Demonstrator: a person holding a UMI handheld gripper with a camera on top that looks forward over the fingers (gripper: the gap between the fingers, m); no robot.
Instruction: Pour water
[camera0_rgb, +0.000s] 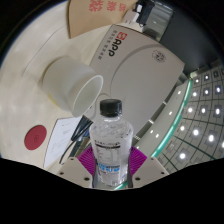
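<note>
A clear plastic water bottle (109, 140) with a black cap and a white and blue label stands upright between my fingers. My gripper (110, 163) is shut on the bottle, with the magenta pads (88, 160) pressed against both sides of its lower body. Beyond the bottle, up and to the left, a white cup (72, 82) lies tilted with its open mouth facing toward the bottle. The bottle's base is hidden below the fingers.
A white round table (120, 60) carries red lettering. A red round mark (35, 134) and some dark cables (72, 140) lie to the left of the bottle. A green-edged rim (168, 112) curves on the right, with tiled floor beyond it.
</note>
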